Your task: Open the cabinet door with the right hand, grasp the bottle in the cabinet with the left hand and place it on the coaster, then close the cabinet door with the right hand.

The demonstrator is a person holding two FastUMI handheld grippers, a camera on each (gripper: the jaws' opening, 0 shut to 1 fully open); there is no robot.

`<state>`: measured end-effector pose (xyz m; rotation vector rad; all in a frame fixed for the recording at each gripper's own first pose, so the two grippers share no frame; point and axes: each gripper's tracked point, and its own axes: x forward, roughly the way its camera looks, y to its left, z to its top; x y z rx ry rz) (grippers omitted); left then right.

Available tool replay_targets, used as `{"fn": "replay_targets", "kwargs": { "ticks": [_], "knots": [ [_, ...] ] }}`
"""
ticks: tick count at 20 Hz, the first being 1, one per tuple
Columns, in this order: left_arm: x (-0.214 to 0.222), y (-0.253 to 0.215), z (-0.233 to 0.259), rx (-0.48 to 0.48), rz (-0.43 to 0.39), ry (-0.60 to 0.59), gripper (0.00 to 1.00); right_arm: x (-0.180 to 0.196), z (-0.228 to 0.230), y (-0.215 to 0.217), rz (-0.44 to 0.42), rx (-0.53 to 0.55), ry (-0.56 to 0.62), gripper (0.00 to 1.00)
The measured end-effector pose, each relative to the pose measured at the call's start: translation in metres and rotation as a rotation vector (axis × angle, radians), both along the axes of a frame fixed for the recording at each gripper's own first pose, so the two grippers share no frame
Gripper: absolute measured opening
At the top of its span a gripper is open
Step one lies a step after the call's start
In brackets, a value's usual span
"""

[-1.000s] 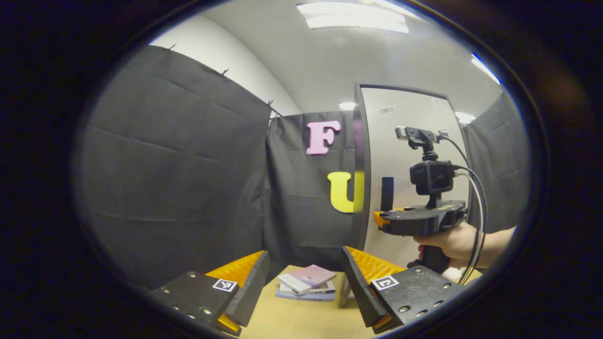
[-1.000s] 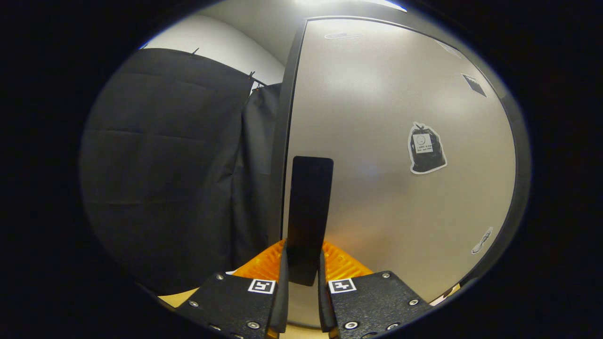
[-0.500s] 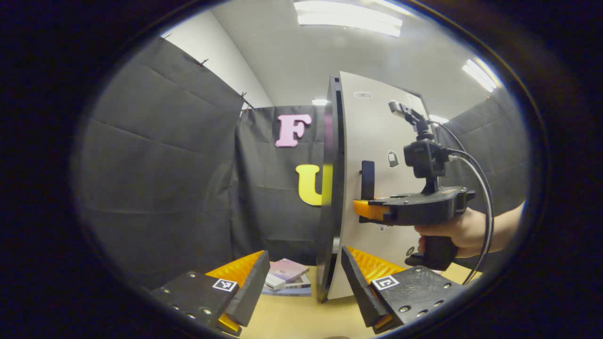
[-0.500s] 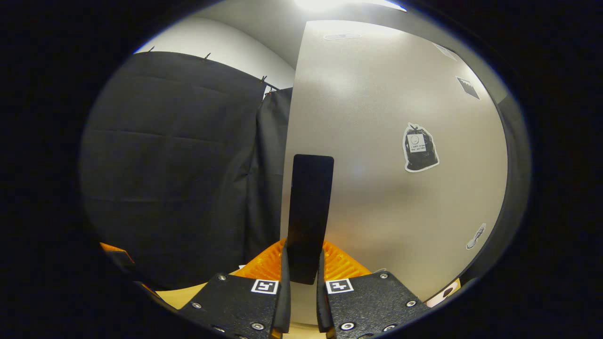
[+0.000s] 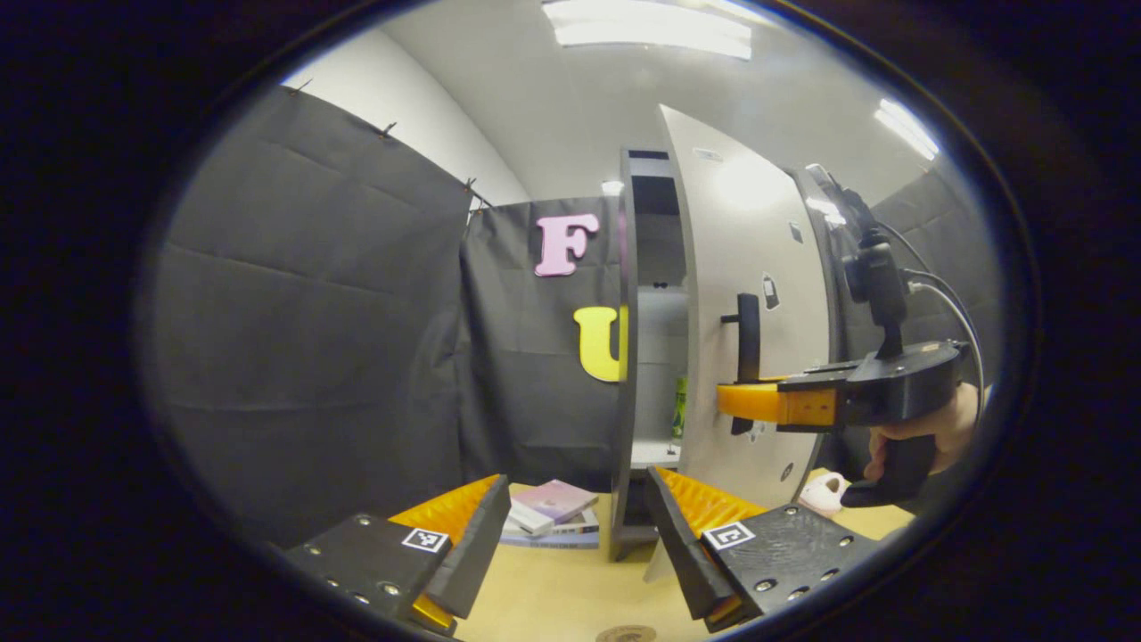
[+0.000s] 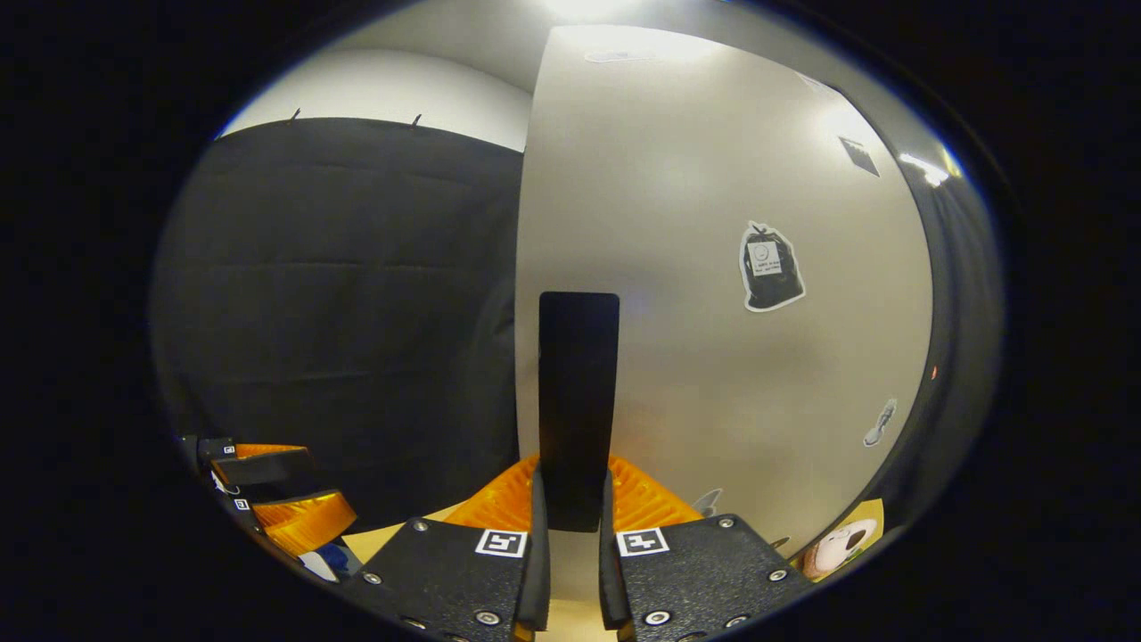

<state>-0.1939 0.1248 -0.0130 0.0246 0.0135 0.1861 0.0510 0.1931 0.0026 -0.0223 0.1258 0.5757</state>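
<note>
Bottle [image 5: 679, 407] stands inside open cabinet [image 5: 655, 267], on shelf.

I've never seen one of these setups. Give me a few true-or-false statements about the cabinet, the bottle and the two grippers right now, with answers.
1. The cabinet door is partly open. True.
2. The right gripper has its jaws closed on the door handle. True.
3. The left gripper grips the green bottle. False: its jaws are open and empty; the bottle stands inside the cabinet.
4. A stack of books lies on the table. True.
5. The cabinet door has no stickers. False: a few are stuck on it.
</note>
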Motion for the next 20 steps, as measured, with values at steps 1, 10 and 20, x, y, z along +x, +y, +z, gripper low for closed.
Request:
{"fn": "replay_targets", "kwargs": {
  "ticks": [1,10,20],
  "knots": [
    [-0.004,-0.009,0.006,0.008,-0.008,0.001,0.88,-0.002,0.000,-0.004,0.001,-0.004,-0.002,0.23],
    [-0.025,-0.081,0.013,0.005,-0.114,0.034,0.92,-0.029,-0.001,-0.048,-0.120,0.020,0.079,0.22],
    [0.001,-0.170,0.037,-0.006,-0.229,0.008,0.87,-0.038,-0.002,-0.083,-0.281,0.022,0.083,0.22]
  ]
}}
